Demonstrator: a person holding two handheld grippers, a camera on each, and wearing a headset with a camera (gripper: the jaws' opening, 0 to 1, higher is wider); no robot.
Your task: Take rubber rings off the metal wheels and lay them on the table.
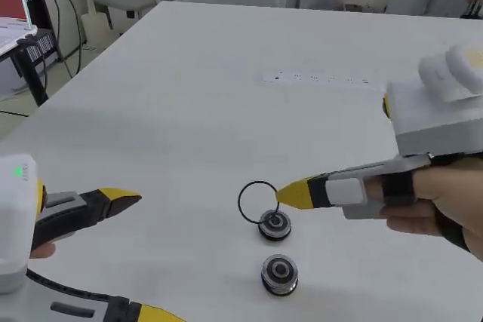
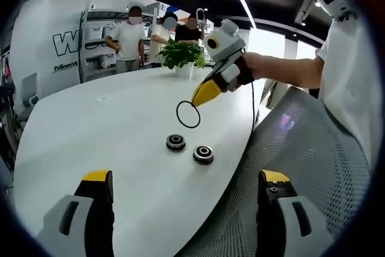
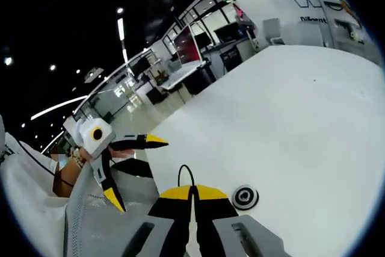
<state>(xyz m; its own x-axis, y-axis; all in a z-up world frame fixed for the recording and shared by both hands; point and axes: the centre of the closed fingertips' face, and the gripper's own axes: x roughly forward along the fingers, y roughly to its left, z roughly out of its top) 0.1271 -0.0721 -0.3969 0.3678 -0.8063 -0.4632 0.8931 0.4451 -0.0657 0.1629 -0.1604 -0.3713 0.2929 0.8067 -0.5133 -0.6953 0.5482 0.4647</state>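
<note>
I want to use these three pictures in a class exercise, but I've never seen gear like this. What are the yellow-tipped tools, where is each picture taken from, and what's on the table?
No robot here: a person works two hand-held, two-jaw grippers. The rectangular picture comes from a headset camera looking down at the white table. The two round pictures come from cameras riding on the grippers, looking along their jaws. The right gripper is shut on a thin black rubber ring, held up off the table. The left gripper is open and holds nothing. Two metal wheels lie on the table: the far wheel by the ring, the near wheel closer to the person.
</note>
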